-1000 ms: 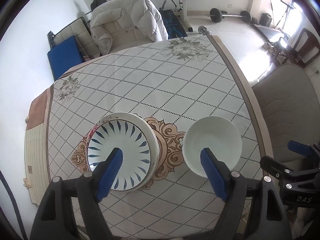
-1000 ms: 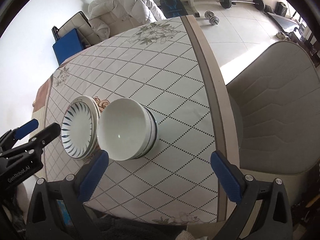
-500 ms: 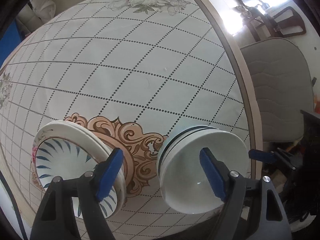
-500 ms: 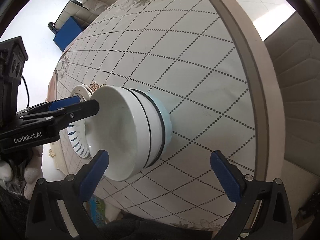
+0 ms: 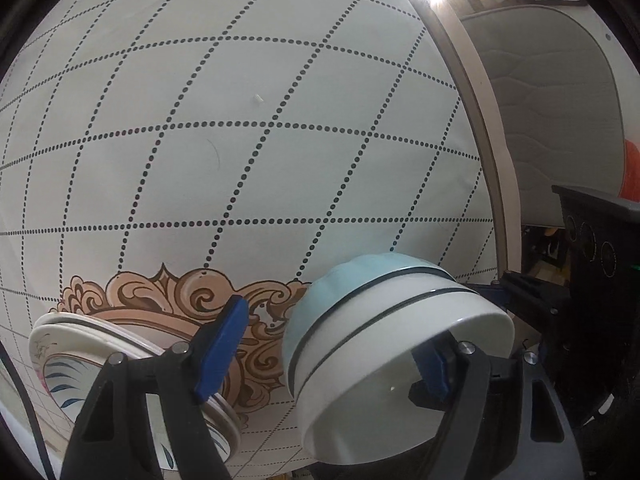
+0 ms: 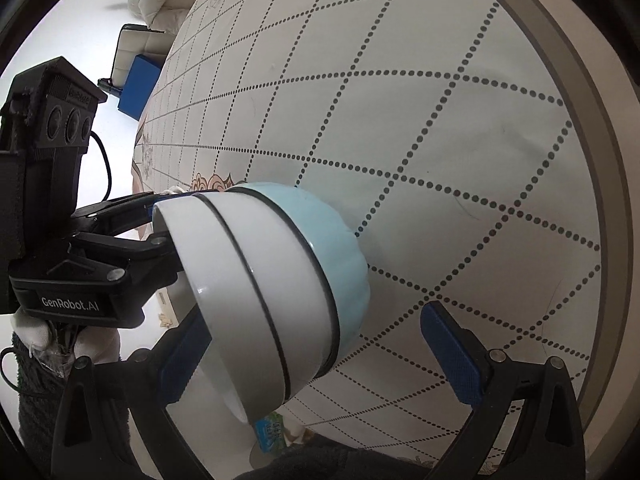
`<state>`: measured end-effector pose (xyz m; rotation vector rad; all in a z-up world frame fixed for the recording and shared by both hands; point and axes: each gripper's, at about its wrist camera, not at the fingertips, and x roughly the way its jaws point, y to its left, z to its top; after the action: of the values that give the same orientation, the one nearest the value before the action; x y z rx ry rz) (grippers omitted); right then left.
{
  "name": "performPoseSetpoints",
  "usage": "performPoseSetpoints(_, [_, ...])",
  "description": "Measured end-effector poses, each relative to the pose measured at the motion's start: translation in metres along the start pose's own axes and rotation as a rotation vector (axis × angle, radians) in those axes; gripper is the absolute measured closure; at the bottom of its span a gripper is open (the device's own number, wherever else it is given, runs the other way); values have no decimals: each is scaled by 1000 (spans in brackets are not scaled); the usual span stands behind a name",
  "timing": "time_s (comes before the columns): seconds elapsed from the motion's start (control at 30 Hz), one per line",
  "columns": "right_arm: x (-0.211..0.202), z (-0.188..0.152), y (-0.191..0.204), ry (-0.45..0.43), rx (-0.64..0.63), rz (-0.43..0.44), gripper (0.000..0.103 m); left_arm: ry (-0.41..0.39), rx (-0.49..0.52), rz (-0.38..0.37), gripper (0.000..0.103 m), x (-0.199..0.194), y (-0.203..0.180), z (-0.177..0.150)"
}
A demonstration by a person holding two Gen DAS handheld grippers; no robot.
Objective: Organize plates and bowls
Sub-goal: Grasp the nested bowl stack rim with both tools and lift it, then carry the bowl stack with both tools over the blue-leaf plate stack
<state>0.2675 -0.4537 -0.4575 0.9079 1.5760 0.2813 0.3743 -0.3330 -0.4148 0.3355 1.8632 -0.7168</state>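
1. The plate stack (image 5: 80,340) lies below and to the left of the left gripper (image 5: 328,340). A second ago it sat well beneath that gripper, and now it fills the lower left corner of the left wrist view. The top plate carries blue leaf strokes and holds nothing. How many plates lie under it cannot be told.
2. The left gripper has come down close over the tablecloth (image 5: 240,160), and its jaws are spread. Its left finger hangs over the near edge of the plates and its right finger dips inside the top bowl. Neither pad appears to press on anything.
3. The stack of bowls (image 6: 280,280) stands between the two grippers. Two white bowls with dark rim lines are nested in a pale blue one, and the top bowl is empty. Only the white top bowl showed from above before, whereas the blue one now shows from the side.
4. The right gripper (image 6: 312,320) has also dropped low and stands wide open. The bowls overlap its left finger, and its right finger is clear of them.
5. Judged from this, both hands are closing in on the bowls, probably to lift or move the stack, and no grip is made yet.
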Motion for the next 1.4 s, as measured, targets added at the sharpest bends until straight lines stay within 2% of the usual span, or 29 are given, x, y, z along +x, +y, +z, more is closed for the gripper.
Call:
performPoseSetpoints(0.07, [5,0,0,7,7,22,1,4,12,-23,33,2,-2,0])
performPoseSetpoints(0.17, [13,0,-1,13,21,59,7,10,6,-78,48,4,-1,-4])
performPoseSetpoints(0.27, [18,2,-1,14,39,96,15,-3,-12,-101,52,4,6,-6])
performPoseSetpoints(0.3, [22,2,0,17,46,108,21,-8,-22,-114,53,4,9,-7])
performPoseSetpoints(0.43, [30,8,4,13,35,100,24,-20,-56,-145,54,3,16,-14])
performPoseSetpoints(0.87, [22,6,-3,-5,-17,96,29,-45,-63,-116,54,0,13,-18])
performPoseSetpoints(1.03, [29,12,4,7,-32,55,31,-48,-57,-123,54,-1,13,-15])
performPoseSetpoints(1.13, [30,14,2,14,-29,67,31,-47,-73,-130,54,-3,18,-15])
performPoseSetpoints(1.4, [32,16,-1,22,-18,96,32,-47,-65,-91,54,-3,13,-18])
